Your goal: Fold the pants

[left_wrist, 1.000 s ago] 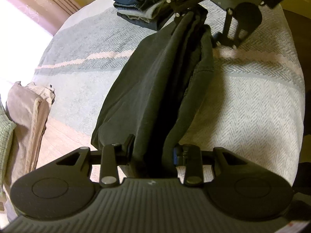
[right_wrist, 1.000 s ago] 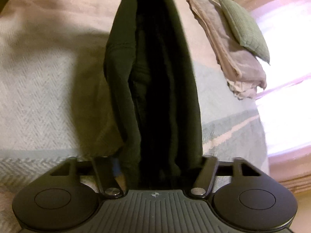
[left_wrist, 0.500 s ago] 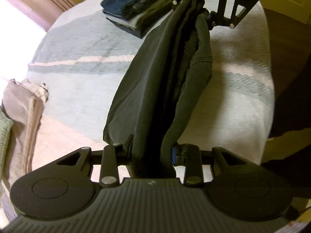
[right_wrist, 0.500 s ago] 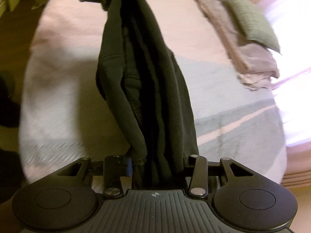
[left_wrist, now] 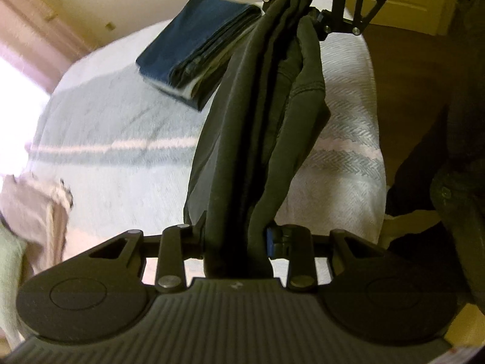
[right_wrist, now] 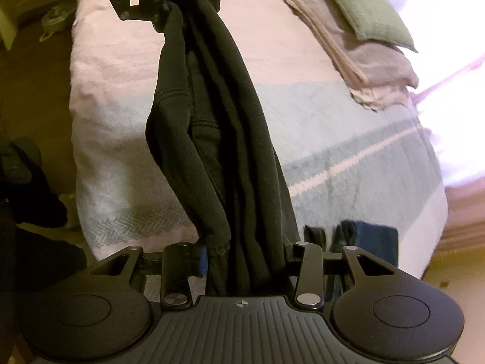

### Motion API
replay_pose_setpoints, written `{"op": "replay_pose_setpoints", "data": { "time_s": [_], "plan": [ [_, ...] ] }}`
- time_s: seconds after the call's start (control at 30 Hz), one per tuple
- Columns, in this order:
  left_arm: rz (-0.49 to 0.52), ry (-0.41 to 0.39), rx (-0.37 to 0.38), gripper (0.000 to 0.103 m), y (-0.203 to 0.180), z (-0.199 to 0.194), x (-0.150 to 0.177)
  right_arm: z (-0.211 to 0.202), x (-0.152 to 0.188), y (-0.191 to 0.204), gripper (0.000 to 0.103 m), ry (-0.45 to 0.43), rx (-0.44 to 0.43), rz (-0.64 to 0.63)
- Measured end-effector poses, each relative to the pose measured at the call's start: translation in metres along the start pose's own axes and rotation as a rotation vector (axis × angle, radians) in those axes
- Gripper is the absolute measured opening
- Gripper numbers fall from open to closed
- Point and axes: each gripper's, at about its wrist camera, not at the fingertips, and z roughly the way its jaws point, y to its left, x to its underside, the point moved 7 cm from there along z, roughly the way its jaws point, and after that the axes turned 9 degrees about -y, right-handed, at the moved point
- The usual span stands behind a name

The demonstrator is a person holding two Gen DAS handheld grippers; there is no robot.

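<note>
While the left wrist view runs, item: left gripper (left_wrist: 236, 242) pinching one end of dark pants (left_wrist: 257, 127), stretched aloft above the bed (left_wrist: 121, 157); folded jeans stack (left_wrist: 197, 48) beyond. Right wrist view: right gripper (right_wrist: 245, 257) clamped on the opposite end. Advice: keep tension even, lower level, clear of the stack.

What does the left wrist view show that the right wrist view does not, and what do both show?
Only the left wrist view shows the top of the folded jeans stack and a wall behind it. Only the right wrist view shows the green pillow on beige linens. Both show the dark pants stretched between the left gripper and right gripper above the bed.
</note>
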Motion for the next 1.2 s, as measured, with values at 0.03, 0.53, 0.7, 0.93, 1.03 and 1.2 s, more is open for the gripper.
{"op": "replay_pose_setpoints", "data": {
  "time_s": [0.03, 0.53, 0.7, 0.93, 1.03, 1.2],
  "plan": [
    [0.018, -0.011, -0.001, 0.029, 0.002, -0.003, -0.002, -0.006, -0.002, 0.000, 0.037, 0.006, 0.016, 0.010],
    [0.311, -0.209, -0.091, 0.029, 0.063, -0.031, -0.128, -0.113, 0.019, -0.083, 0.037, 0.063, 0.342, 0.147],
    [0.361, -0.263, -0.149, 0.030, 0.098, 0.004, -0.205, -0.129, 0.066, -0.152, 0.037, 0.087, 0.437, 0.156],
    [0.379, -0.268, -0.241, 0.030, 0.151, 0.108, -0.289, -0.094, 0.144, -0.257, 0.037, 0.103, 0.522, 0.128],
    [0.385, -0.268, -0.295, 0.030, 0.160, 0.160, -0.292, -0.052, 0.176, -0.274, 0.037, 0.095, 0.577, 0.093],
    [0.378, -0.185, -0.267, 0.030, 0.117, 0.264, -0.239, 0.055, 0.230, -0.245, 0.039, 0.112, 0.516, 0.094]
  ]
}}
